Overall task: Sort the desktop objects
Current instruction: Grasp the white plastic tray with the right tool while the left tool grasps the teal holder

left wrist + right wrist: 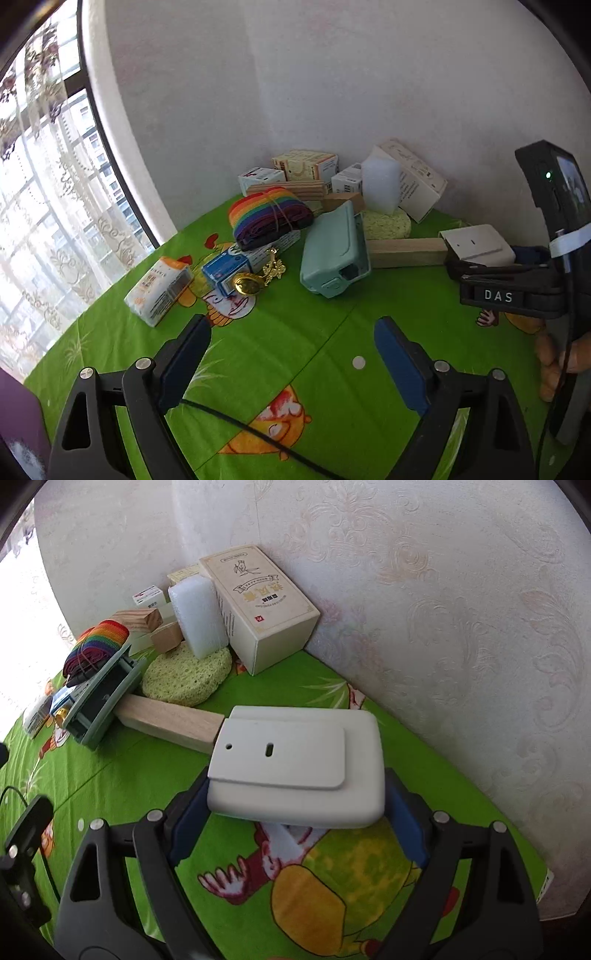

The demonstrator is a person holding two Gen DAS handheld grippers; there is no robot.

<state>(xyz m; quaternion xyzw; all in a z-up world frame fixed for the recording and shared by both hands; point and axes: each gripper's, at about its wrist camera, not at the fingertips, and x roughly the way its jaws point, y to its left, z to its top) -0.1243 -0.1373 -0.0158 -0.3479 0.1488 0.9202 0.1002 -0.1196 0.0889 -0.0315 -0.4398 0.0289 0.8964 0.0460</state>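
Both blue jaws of the right gripper [295, 808] clamp the white case [295, 764].

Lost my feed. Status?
Left tool open, empty. Right tool shut on white device, lifted off the cloth. Wooden block just ahead.

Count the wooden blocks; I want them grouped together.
3. A long block lies on the cloth between the teal case and the white box. A striped block and a short block sit in the pile behind. More may be hidden.
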